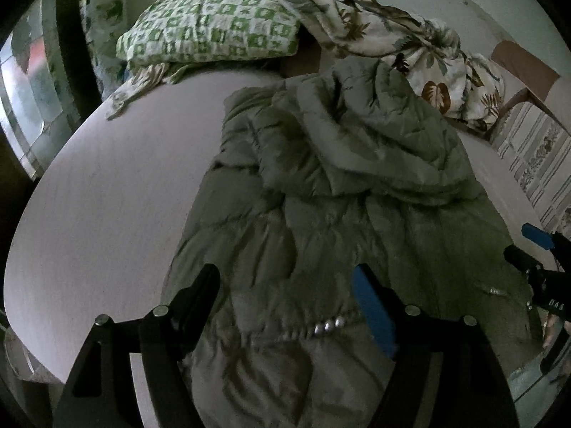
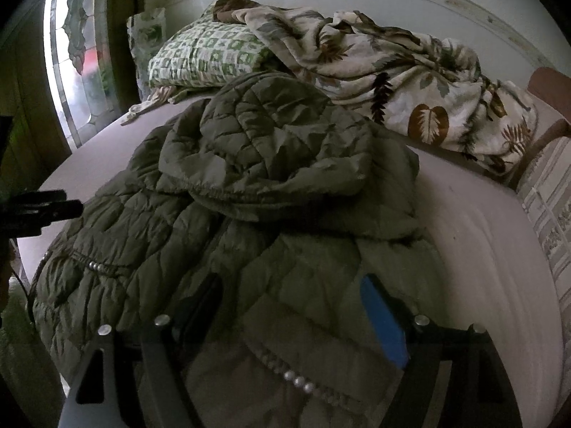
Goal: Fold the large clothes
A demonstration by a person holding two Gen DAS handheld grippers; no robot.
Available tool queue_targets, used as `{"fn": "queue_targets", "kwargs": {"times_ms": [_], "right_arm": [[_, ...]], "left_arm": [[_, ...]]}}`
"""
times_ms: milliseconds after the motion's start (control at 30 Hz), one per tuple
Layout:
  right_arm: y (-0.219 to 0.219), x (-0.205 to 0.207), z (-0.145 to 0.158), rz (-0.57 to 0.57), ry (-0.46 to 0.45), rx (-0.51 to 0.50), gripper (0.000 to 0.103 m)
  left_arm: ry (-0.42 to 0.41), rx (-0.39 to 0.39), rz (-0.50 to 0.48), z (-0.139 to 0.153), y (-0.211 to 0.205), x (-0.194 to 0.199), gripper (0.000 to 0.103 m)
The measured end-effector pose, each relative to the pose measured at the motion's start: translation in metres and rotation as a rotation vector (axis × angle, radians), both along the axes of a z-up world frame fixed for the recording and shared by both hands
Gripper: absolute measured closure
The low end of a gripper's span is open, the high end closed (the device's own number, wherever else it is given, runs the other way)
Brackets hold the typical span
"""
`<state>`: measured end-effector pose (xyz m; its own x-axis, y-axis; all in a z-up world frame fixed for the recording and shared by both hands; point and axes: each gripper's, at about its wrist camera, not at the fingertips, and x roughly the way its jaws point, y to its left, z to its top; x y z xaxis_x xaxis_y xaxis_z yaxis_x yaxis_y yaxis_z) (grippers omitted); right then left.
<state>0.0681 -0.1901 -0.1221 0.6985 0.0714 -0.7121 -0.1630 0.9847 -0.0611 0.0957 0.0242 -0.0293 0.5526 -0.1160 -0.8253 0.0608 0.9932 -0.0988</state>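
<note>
An olive green quilted puffer jacket [image 1: 321, 185] with a hood lies spread on the pale bed [image 1: 117, 185]. It also shows in the right wrist view [image 2: 249, 185]. My left gripper [image 1: 285, 285] is open, its fingers straddling the jacket's hem near the silver snaps [image 1: 328, 324]. My right gripper [image 2: 291, 296] is open over the jacket's near right edge; it also shows at the right edge of the left wrist view [image 1: 535, 249]. The left gripper appears at the left edge of the right wrist view [image 2: 46, 207].
A green checked pillow [image 1: 210, 28] and a crumpled leaf-print blanket [image 1: 410, 46] lie at the head of the bed [image 2: 481, 249]. A stained-glass window [image 2: 78, 53] is at the left. A patterned sheet [image 1: 535, 164] hangs at the right bed edge.
</note>
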Motion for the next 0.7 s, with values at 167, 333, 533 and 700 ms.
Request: {"fn": "queue_targets", "kwargs": {"times_ms": [167,333,533,700], "right_arm": [[-0.005,-0.012,-0.001,-0.016,-0.001,0.007,0.02],[-0.011,-0.024,-0.005,-0.03,0.012,0.018,0.019],[-0.02,-0.038,-0.009,-0.055,0.024,0.033,0.017],[-0.026,-0.051,-0.012,-0.066,0.032,0.043,0.004]], "left_arm": [[0.02,0.008,0.03,-0.006,0.017,-0.016,0.025],[0.034,0.005,0.066,-0.007,0.043,-0.032,0.025],[0.047,0.021,0.109,-0.014,0.07,-0.056,0.025],[0.071,0.031,0.126,-0.023,0.083,-0.073,0.025]]}}
